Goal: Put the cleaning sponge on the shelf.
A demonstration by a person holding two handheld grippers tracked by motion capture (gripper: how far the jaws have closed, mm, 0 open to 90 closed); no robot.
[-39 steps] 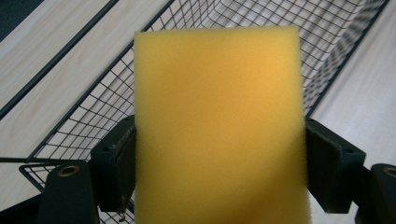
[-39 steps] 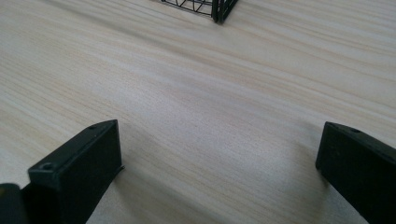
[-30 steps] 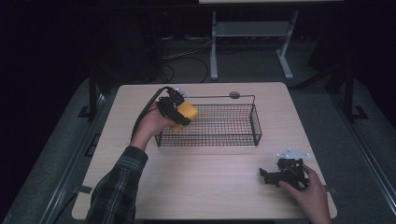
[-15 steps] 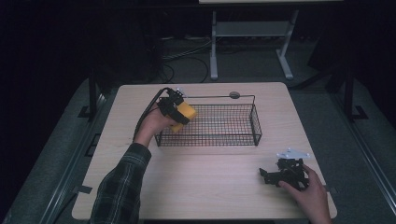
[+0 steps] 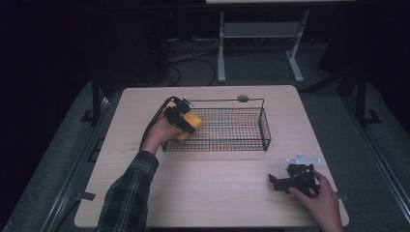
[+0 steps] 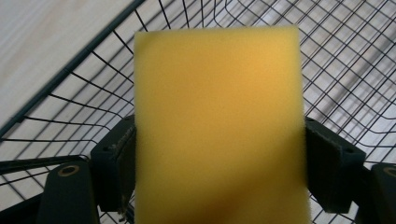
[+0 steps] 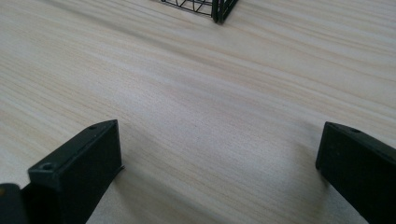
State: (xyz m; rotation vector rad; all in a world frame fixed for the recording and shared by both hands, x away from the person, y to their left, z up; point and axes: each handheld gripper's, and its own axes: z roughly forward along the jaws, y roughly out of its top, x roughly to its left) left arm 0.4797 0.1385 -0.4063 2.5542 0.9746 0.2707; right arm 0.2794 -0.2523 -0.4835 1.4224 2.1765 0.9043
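Note:
A yellow sponge [image 5: 189, 124] is held in my left gripper [image 5: 180, 118] at the left end of the black wire basket [image 5: 263, 130], low inside it. In the left gripper view the sponge [image 6: 219, 126] stands upright between both black pads [image 6: 116, 168], which press on its sides, with basket mesh [image 6: 345, 60] behind it. My right gripper [image 5: 280, 182] rests on the table near the front right corner. In the right gripper view its jaws stand wide apart and open, bare wood [image 7: 210, 121] between its fingertips [image 7: 93, 154].
The light wooden table [image 5: 217, 193] has free room in front of the basket. A corner of the basket [image 7: 219, 9] shows at the top of the right gripper view. A small round grey object [image 5: 242, 98] lies behind the basket. Dark floor and a stand lie beyond.
My left gripper has sunk with the sponge from above the basket's left rim down into the basket. The right gripper has stayed where it was.

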